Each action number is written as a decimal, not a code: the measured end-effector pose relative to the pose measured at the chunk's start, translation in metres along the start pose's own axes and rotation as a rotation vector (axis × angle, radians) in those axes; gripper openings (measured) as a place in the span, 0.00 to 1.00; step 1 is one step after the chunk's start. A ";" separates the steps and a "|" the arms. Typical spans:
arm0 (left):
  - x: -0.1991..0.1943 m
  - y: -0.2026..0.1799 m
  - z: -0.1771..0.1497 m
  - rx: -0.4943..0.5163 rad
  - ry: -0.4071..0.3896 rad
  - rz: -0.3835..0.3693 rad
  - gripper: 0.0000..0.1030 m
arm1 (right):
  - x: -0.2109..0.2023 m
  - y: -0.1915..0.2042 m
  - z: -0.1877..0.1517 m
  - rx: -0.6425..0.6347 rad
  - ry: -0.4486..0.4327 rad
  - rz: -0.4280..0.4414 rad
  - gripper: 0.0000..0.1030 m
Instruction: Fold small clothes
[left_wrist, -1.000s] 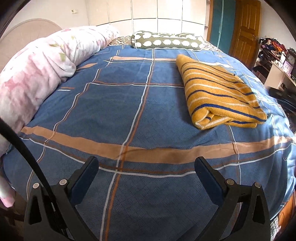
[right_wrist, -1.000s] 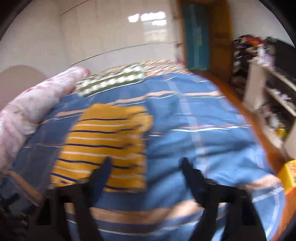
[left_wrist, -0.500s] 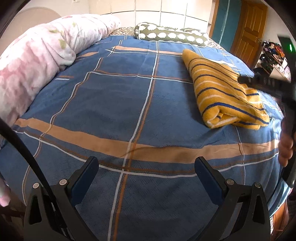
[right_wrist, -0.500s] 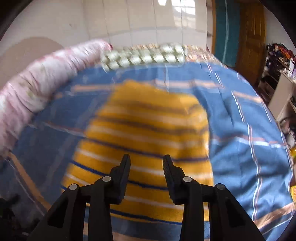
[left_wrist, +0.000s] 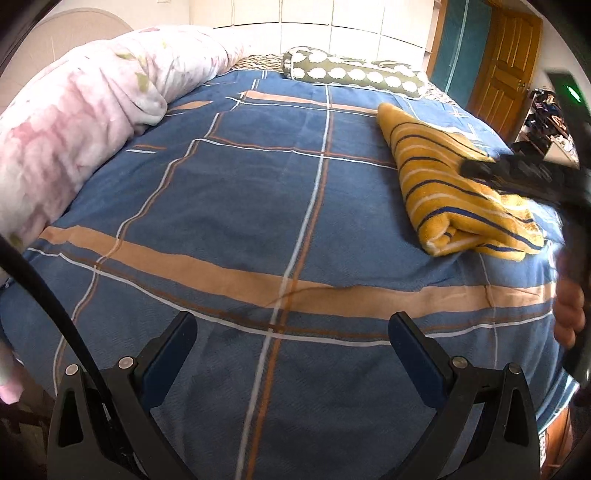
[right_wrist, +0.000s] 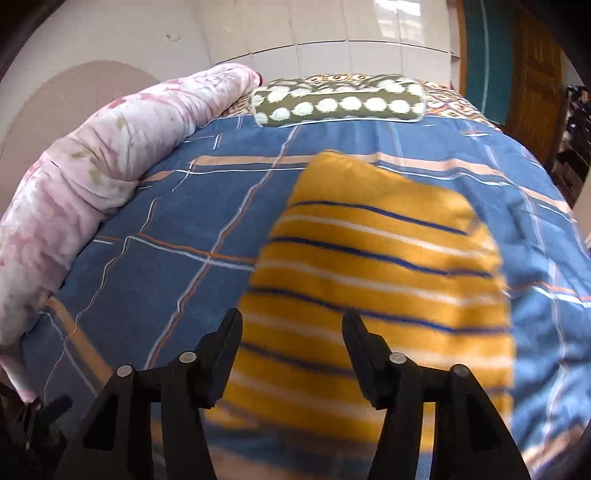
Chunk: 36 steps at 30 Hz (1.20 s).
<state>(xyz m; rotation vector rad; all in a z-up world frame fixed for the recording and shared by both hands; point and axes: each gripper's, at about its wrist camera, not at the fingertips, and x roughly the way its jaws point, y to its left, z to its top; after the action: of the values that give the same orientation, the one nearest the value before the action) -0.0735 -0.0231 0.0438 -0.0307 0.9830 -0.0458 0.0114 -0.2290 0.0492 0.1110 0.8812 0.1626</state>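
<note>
Hovering over the folded yellow striped cloth (right_wrist: 384, 273), centre-right of the frame on the bed (right_wrist: 166, 229), the right tongs (right_wrist: 291, 350) were opening, pinching nothing. Left tongs (left_wrist: 291, 349) stood spread, empty. Risk: nipping only the top layer, undoing the fold.

Black left gripper (left_wrist: 291, 332) — blue-padded jaws, silver screws, black cable (left_wrist: 48, 295)

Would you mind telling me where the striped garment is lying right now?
The folded garment lies on the bedspread at the right of the left wrist view, below the spotted bolster, with the right claw just above it.
</note>
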 end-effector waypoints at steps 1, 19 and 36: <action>-0.001 -0.002 -0.001 0.005 0.001 -0.004 1.00 | -0.006 -0.006 -0.006 -0.001 -0.002 -0.019 0.62; 0.023 -0.085 0.107 0.162 -0.112 -0.101 1.00 | 0.004 -0.125 0.041 0.302 -0.071 0.250 0.45; 0.059 -0.104 0.112 0.209 -0.210 0.030 1.00 | 0.029 -0.181 0.063 0.410 -0.079 0.106 0.39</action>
<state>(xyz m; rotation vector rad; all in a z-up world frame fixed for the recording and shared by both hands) 0.0503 -0.1298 0.0617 0.1680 0.7644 -0.1156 0.0958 -0.4033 0.0370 0.5439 0.8208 0.0737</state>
